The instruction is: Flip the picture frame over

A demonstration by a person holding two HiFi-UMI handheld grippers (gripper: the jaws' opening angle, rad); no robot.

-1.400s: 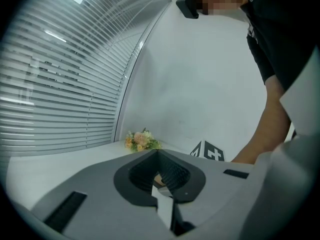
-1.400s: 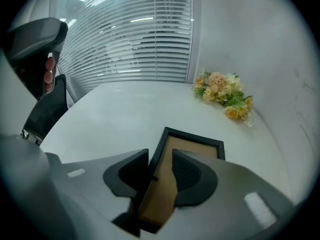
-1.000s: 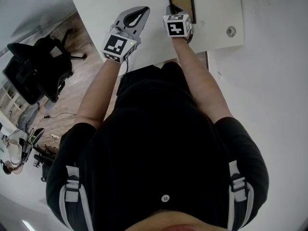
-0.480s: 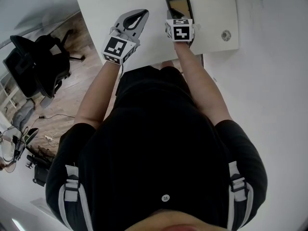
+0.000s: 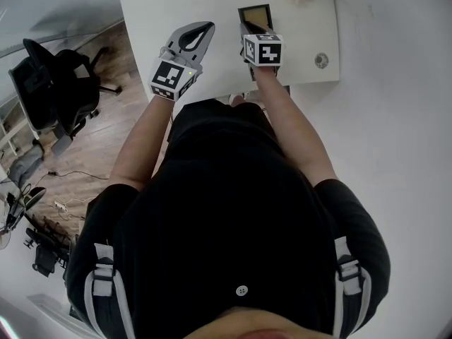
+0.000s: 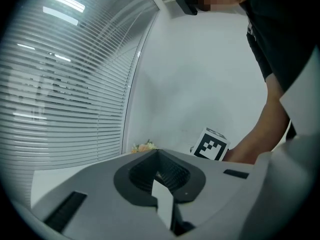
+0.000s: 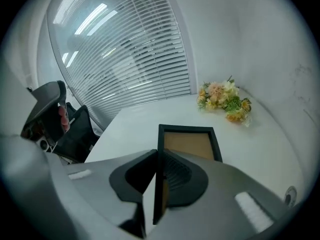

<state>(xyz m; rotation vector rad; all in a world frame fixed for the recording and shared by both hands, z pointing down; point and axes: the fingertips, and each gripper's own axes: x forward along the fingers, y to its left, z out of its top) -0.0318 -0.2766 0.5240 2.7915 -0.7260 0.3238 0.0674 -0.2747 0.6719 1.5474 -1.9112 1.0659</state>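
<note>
over the white table (image 5: 152, 9), the left gripper (image 6: 159, 153) is held with its jaws pressed together on nothing, the right gripper (image 7: 157, 153) is likewise closed, tips set at the near left edge of the picture frame (image 7: 187, 144), which is laid flat, brown backing up, flowers (image 7: 225, 99) beyond.

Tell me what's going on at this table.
A person standing at a white table works two handheld grippers. The right claw is shut on the near left corner of a black picture frame. The frame lies flat with a brown panel facing up and is not yet flipped. The left claw is shut and empty, over the table to the left. A small bunch of flowers lies farther back.
</note>
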